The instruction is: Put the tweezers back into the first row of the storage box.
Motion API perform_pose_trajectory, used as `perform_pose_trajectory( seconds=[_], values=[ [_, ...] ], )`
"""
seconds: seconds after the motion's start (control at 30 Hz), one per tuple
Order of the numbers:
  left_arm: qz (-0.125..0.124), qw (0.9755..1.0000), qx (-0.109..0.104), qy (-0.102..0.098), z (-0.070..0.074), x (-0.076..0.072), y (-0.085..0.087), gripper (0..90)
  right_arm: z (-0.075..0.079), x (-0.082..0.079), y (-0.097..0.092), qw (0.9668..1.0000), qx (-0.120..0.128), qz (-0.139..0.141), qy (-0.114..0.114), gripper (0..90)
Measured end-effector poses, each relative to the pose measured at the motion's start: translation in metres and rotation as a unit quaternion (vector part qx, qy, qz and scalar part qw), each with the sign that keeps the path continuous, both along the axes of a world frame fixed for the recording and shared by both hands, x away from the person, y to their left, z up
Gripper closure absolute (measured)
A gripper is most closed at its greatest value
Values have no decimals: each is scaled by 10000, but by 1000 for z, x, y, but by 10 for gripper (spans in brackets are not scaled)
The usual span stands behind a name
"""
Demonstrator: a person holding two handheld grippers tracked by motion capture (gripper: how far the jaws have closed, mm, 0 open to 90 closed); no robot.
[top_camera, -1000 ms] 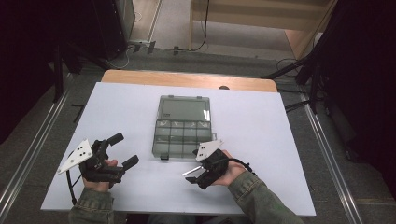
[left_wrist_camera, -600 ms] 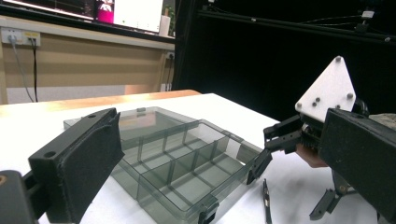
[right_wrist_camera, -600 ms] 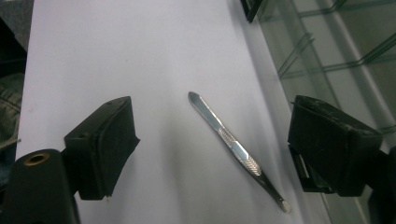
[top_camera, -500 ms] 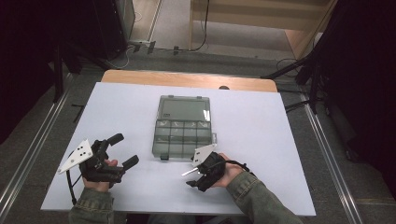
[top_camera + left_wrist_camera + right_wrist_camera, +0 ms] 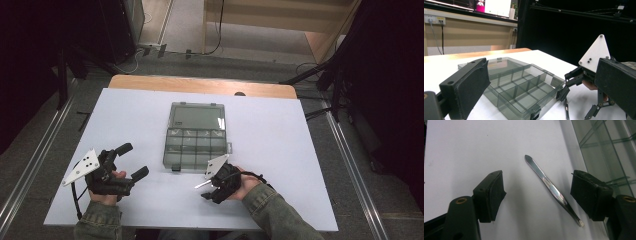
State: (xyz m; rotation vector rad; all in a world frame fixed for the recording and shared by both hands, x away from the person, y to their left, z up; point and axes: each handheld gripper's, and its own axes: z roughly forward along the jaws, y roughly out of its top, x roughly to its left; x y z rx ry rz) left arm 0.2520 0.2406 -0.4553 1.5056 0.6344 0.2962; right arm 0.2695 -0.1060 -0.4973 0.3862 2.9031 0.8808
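Steel tweezers point(image 5: 552, 188) lie flat on the white table point(image 5: 300, 150) beside the open compartment box point(image 5: 196, 135), untouched between the closing jaws of the right gripper point(image 5: 539, 195); pickup pending. Left gripper point(image 5: 131, 160) waits, jaws apart and empty.

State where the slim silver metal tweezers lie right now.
In the right gripper view, the slim silver metal tweezers lie flat on the white table, left of the clear compartment box.
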Motion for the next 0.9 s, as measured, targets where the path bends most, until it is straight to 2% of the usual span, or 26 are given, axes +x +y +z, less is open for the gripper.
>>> perform_pose_trajectory(
  seconds=[0.17, 0.2, 0.3, 0.33, 0.37, 0.4, 0.43, 0.47, 0.5, 0.57, 0.73, 0.9],
  values=[
    [12, 10000, -8, 8, 0, 0, 0, 0, -1, 2, 0, 10000, -52, -47, 3, 352],
    [8, 10000, -12, 9, 0, 0, 0, 0, -1, 3, -1, 9999, -68, -86, 27, 399],
    [7, 10000, -4, 13, 0, 0, 0, 0, -1, 3, -2, 9998, -59, -155, 52, 445],
    [8, 10000, -9, 9, 0, 0, 0, 0, 0, 2, -2, 9997, -68, -228, 86, 497],
    [8, 10000, -9, 9, 0, 0, 0, 0, 0, 2, -2, 9997, -68, -228, 86, 497],
    [9, 10000, -8, 9, 0, 0, 0, 0, 0, 3, -3, 9996, -73, -249, 72, 576],
    [11, 10000, -6, 8, 0, 0, 0, 0, 0, 3, -3, 9996, -73, -249, 72, 576],
    [12, 10000, -7, 11, 0, 0, 0, 0, 1, 2, -3, 9996, -63, -259, 71, 624],
    [13, 10000, -5, 9, 0, 0, 0, 0, 2, 1, -3, 9995, -123, -268, 73, 738],
    [12, 10000, -8, 8, 0, 0, 0, 0, 3, -1, -3, 9992, -195, -312, 138, 850],
    [7, 10000, -16, 2, 0, 0, 0, 0, 5, -2, 0, 9985, -299, -413, 194, 859],
    [12, 10000, -12, 7, 0, 0, 0, 0, 5, 0, -3, 9980, -275, -459, 325, 859]
  ],
)
